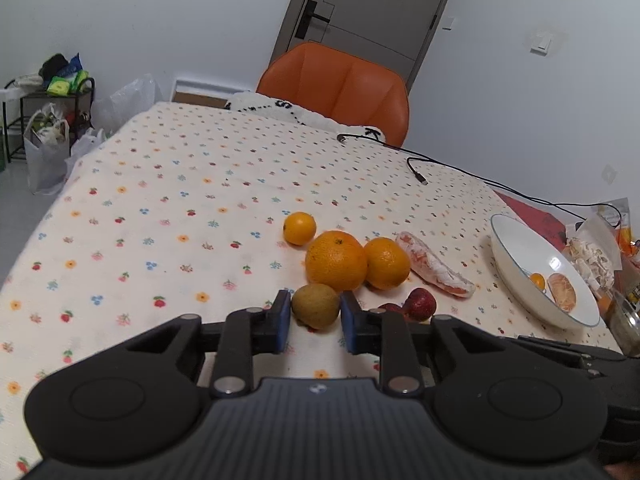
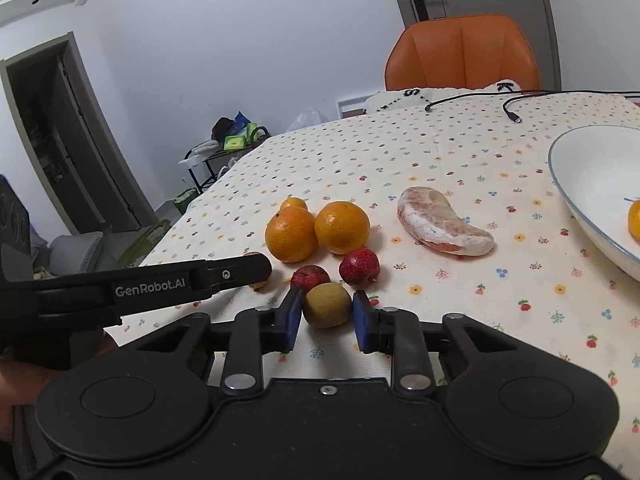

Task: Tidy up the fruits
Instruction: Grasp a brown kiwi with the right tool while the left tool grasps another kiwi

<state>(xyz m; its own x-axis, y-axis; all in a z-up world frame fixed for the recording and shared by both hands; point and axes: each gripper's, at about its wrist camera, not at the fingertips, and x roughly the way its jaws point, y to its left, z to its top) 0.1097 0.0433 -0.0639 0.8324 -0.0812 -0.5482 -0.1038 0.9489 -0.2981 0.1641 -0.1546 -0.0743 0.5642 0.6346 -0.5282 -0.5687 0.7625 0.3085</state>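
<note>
In the left wrist view, the left claw [image 1: 315, 322] stands apart around a kiwi [image 1: 315, 305] on the bench [image 1: 160, 200], its pads just beside the fruit's sides, long axis running across between them; beyond crowd three oranges [image 1: 337, 261], with a peeled pomelo segment [image 1: 434, 264] and white bowl [image 1: 516, 264] off to the right. In the right wrist view, the right claw [image 2: 327, 318] likewise straddles another kiwi [image 2: 327, 305] without clearly pinching it, two red fruits [image 2: 359, 267] just ahead and the other claw's arm crossing at left.

Pale plain walls [image 1: 140, 20]. Grey door [image 1: 372, 4] with dark handle at far side, orange chair [image 1: 340, 84] before it. Far left: black rack [image 1: 48, 112] piled with clutter, plastic bags [image 1: 44, 152] on grey floor. Open dark doorway [image 2: 52, 140] left.
</note>
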